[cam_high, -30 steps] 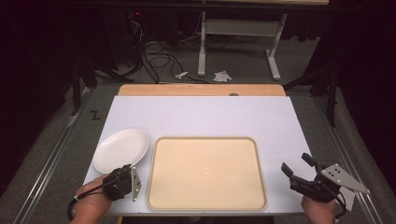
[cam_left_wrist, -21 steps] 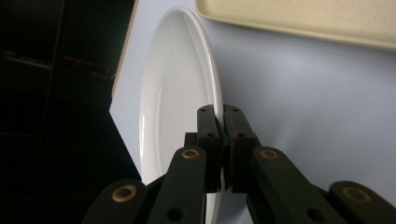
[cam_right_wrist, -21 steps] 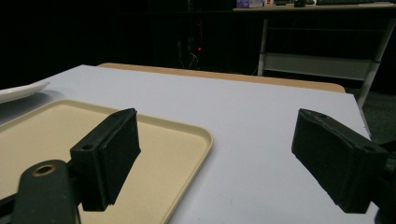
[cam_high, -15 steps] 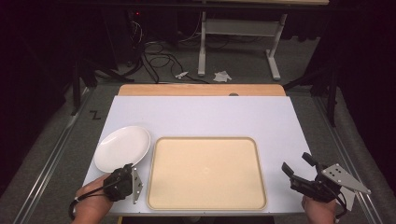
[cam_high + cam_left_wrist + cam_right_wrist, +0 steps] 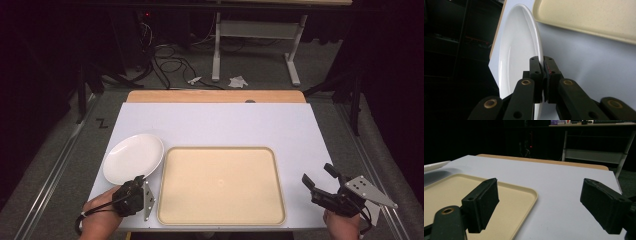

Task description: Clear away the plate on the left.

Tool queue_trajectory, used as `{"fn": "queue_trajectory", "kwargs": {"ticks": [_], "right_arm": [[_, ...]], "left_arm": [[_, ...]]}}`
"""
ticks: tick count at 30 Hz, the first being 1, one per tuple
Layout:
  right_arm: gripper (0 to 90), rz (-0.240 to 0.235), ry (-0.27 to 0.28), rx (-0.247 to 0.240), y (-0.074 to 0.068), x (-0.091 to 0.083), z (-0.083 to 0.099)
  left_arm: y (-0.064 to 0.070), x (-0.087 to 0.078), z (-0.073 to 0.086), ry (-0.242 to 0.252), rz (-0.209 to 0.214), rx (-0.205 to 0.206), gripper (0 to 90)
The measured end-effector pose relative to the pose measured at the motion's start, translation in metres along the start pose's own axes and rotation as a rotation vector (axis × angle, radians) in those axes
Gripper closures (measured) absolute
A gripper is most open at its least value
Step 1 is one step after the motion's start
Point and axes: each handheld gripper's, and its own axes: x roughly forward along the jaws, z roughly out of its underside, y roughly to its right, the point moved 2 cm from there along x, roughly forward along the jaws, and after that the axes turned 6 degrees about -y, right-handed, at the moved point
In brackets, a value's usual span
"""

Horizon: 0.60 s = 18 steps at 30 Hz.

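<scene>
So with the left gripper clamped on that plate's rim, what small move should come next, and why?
Probably carry the white plate rightward over the beige tray: the left gripper pinches its near rim, the tray beside it lies bare, and the right gripper waits open.

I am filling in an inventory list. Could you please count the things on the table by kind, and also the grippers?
Plate: 1
Tray: 1
Grippers: 2, the left gripper and the right gripper
Total: 4
</scene>
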Motion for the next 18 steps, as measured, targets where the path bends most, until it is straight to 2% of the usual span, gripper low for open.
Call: {"fn": "queue_trajectory", "kwargs": {"ticks": [8,18], "right_arm": [[16.1,0.001,-0.009,-0.011,-0.002,0.001,0.000],[16.2,0.006,-0.002,-0.008,-0.002,-0.001,0.000]], "left_arm": [[0.004,-0.004,-0.008,0.033,0.005,0.002,87.2],[0.011,-0.006,-0.017,0.041,0.025,0.029,87.2]]}}
